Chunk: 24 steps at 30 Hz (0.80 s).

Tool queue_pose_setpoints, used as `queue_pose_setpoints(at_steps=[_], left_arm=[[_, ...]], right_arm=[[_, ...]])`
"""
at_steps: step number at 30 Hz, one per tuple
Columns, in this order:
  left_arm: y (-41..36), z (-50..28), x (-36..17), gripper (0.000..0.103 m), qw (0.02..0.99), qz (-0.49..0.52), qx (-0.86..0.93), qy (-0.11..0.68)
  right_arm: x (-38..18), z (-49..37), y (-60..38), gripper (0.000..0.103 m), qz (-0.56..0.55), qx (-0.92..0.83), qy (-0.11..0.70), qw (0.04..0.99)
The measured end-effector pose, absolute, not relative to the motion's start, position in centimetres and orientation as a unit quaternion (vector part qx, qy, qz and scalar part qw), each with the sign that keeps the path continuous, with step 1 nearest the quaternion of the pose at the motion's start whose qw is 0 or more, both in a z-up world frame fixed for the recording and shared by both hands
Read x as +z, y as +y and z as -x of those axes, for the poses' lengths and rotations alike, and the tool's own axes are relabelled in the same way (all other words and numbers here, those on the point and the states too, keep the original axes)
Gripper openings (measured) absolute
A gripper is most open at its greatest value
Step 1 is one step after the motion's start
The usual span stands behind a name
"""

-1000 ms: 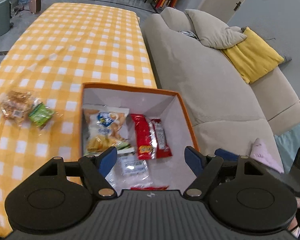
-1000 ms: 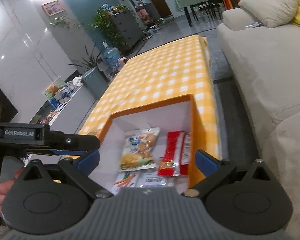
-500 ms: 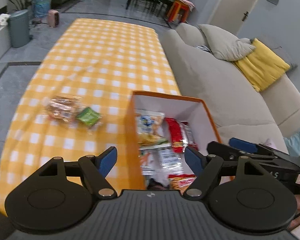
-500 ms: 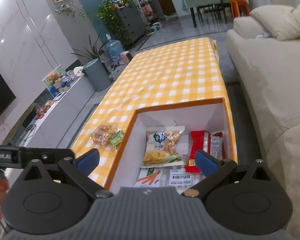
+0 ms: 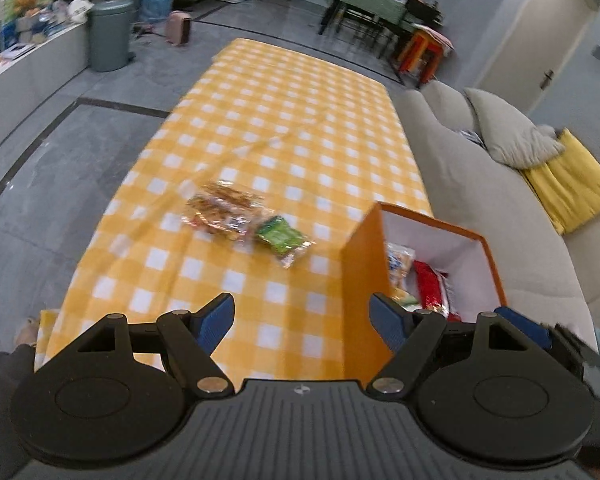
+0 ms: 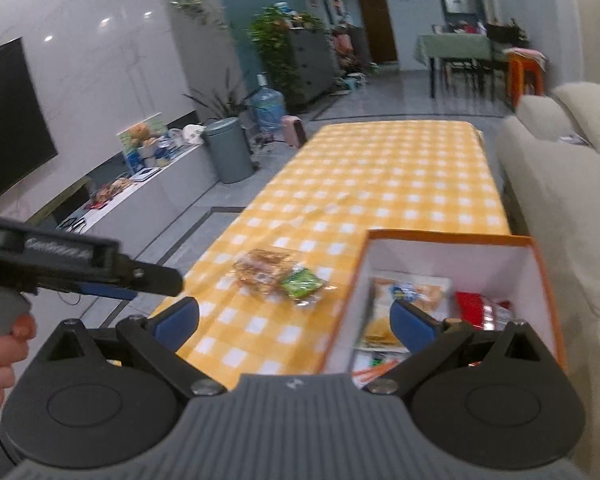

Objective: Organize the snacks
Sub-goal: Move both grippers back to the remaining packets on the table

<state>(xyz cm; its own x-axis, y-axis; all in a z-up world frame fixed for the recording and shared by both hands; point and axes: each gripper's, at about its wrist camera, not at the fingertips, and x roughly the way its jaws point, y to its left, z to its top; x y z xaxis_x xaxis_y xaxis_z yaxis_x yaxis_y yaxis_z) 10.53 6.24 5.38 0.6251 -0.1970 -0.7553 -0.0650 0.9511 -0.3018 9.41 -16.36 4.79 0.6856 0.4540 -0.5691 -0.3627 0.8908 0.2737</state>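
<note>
A long table under a yellow checked cloth (image 5: 284, 128) runs up the middle of both views. Two loose snacks lie together at centre frame: a clear packet of brown biscuits (image 5: 222, 210) touching a small green packet (image 5: 282, 236). Lower right stands an orange box (image 6: 452, 240), already holding several packets. The left gripper (image 5: 302, 314) and right gripper (image 6: 294, 318) both hang empty, jaws wide apart. The packets overlap, so a grab could likely catch both or drag the crinkly film. The box wall sits near enough to be knocked.
</note>
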Motion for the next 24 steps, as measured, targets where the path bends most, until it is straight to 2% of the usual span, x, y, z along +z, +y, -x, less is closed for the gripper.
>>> queue_pose_setpoints(at_steps=[14, 24], left_arm=[[14.4, -16.2, 0.2, 0.088, 0.891, 0.222, -0.02, 0.396], [16.6, -21.3, -5.4, 0.088, 0.873, 0.25, -0.03, 0.418]], right_arm=[[1.5, -12.9, -8.6, 0.093, 0.046, 0.253, 0.324, 0.91], [-1.3, -20.7, -4.8, 0.087, 0.154, 0.302, 0.367, 0.866]])
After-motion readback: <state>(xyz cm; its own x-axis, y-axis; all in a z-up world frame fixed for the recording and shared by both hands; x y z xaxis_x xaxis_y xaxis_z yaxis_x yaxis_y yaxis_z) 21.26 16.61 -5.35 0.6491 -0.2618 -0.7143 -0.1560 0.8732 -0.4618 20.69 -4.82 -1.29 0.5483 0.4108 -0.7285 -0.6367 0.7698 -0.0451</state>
